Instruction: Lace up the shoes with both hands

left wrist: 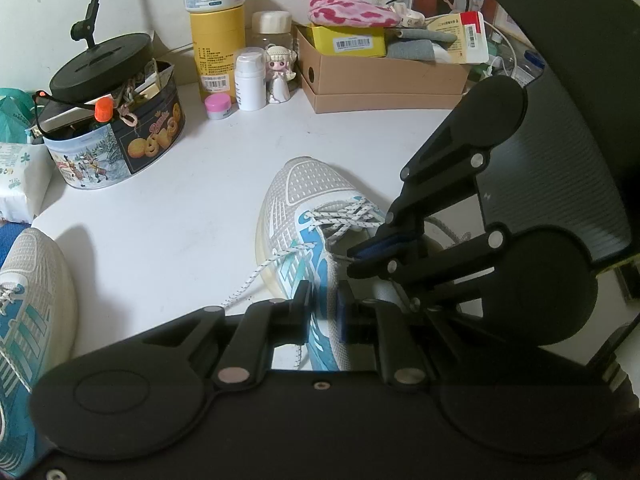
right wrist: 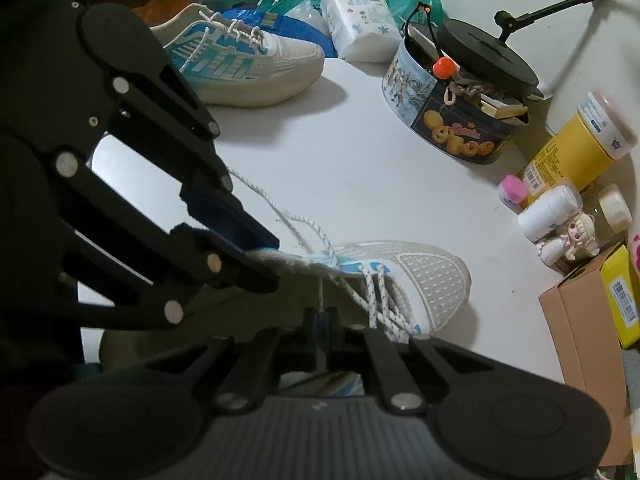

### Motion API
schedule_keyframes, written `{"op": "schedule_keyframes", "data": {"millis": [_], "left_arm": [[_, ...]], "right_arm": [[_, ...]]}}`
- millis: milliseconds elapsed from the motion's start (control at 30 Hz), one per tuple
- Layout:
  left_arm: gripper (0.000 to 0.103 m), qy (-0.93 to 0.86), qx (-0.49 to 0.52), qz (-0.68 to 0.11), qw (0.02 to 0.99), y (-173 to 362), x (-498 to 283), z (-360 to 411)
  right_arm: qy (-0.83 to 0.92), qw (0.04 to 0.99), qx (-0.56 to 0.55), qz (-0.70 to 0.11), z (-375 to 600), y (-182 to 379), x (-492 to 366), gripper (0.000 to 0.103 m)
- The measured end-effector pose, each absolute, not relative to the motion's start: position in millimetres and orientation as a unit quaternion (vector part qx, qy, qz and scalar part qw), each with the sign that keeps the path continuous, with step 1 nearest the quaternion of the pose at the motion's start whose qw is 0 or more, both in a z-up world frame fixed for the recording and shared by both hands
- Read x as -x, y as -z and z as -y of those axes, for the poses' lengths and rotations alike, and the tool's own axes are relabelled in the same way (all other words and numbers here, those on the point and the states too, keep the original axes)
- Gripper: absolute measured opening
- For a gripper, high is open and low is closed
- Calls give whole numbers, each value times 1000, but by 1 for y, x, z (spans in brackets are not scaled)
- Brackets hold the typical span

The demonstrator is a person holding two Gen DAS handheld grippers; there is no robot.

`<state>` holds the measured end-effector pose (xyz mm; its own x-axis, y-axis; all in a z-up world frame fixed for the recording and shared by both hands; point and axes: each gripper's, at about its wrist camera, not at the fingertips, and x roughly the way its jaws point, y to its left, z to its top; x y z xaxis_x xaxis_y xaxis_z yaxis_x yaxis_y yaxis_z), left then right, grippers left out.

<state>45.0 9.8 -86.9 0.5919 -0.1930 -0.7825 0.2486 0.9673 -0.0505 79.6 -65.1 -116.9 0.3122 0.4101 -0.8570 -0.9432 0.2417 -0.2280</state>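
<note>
A tin (left wrist: 120, 148) is holding clutter — both grippers, left (left wrist: 324, 312) and right (right wrist: 320, 326), are pinching a lace (right wrist: 320, 296) over the shoe (left wrist: 304, 208).

Second shoe (left wrist: 32, 320) cut off by left edge.

A white mesh sneaker with blue side stripes (left wrist: 308, 216) lies on the white tabletop (left wrist: 180, 200), toe toward the clutter at the back. Its white speckled cord lace (left wrist: 256, 276) is partly threaded (one loose end trails onto the table). A matching second sneaker (right wrist: 240, 64) rests well apart.
</note>
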Motion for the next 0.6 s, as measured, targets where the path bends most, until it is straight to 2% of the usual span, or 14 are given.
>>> {"op": "schedule_keyframes", "data": {"millis": [600], "left_arm": [[14, 130, -25, -437, 890, 72, -40, -13]], "right_arm": [[-487, 722, 372, -323, 63, 113, -78, 4]]}}
